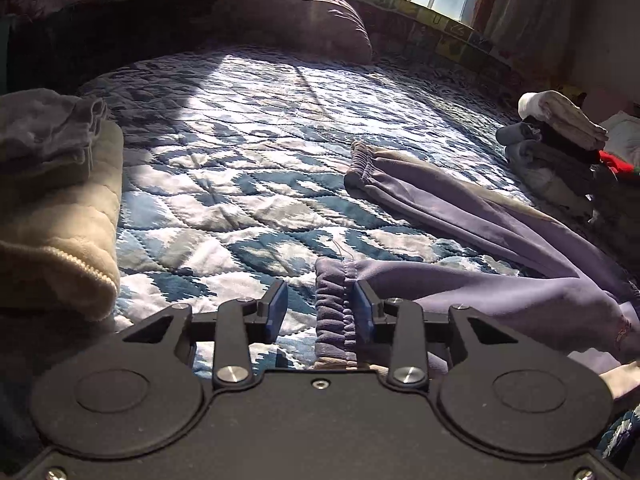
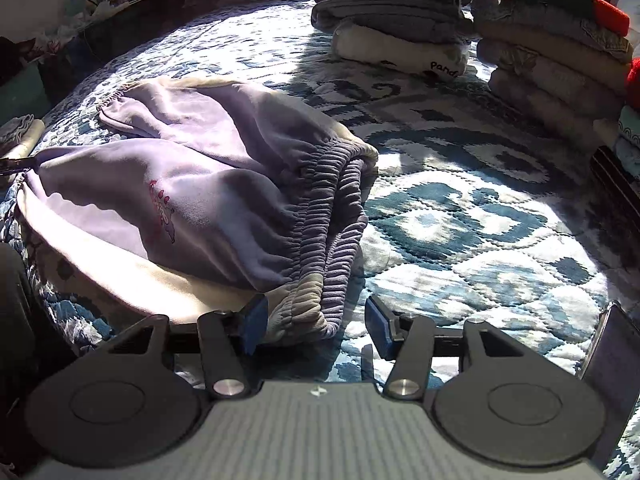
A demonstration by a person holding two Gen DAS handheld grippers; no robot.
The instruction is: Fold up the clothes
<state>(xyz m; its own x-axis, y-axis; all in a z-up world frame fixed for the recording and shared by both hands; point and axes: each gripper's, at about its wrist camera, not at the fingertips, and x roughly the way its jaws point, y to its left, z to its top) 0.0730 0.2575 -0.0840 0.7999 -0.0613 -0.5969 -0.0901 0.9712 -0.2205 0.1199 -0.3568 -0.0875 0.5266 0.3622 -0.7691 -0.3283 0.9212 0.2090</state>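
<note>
Lilac pants are lying on the bed, legs reaching far-left, waistband near. Soft, light fleece, probably sagging when lifted; the elastic waistband and cuff look like the firmest holds. Left hand-held gripper is sitting spread around the near cuff, not pinching. Right hand-held gripper is spread, waistband corner between its pads. Right view is showing the waistband, logo and folded stacks; left view is showing both cuffs and a pillow.
</note>
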